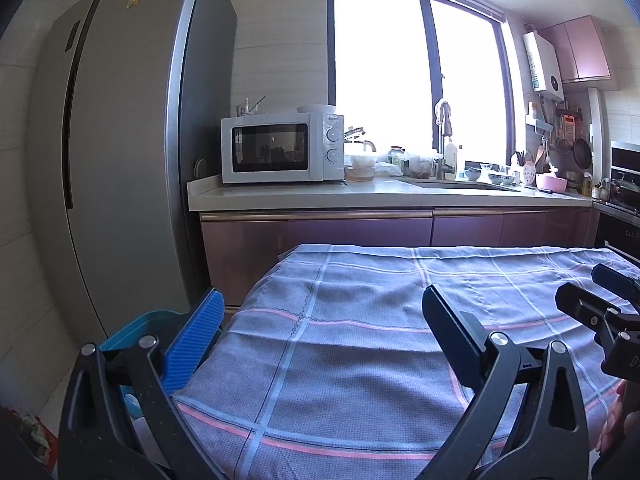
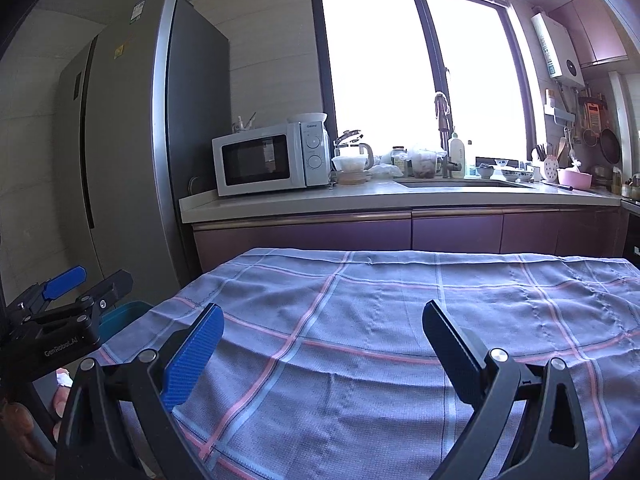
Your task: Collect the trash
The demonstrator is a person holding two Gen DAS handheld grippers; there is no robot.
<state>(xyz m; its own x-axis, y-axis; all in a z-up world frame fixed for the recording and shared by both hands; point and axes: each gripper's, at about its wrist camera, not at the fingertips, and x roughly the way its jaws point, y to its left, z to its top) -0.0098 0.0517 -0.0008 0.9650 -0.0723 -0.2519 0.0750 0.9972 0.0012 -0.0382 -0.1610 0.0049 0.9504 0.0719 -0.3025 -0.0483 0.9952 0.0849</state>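
My left gripper (image 1: 320,300) is open and empty, held above the left part of a table covered with a blue checked cloth (image 1: 360,360). My right gripper (image 2: 323,316) is open and empty above the same cloth (image 2: 380,320). A teal bin (image 1: 136,330) stands on the floor just left of the table, partly hidden by my left fingers; it also shows in the right wrist view (image 2: 124,314). No loose trash shows on the cloth. Each gripper shows at the edge of the other's view: the right one (image 1: 600,304), the left one (image 2: 76,292).
A tall grey fridge (image 1: 120,160) stands to the left. Behind the table runs a counter (image 1: 360,196) with a white microwave (image 1: 280,148), jars, a sink and a tap under a bright window. An oven (image 1: 624,184) is at the far right.
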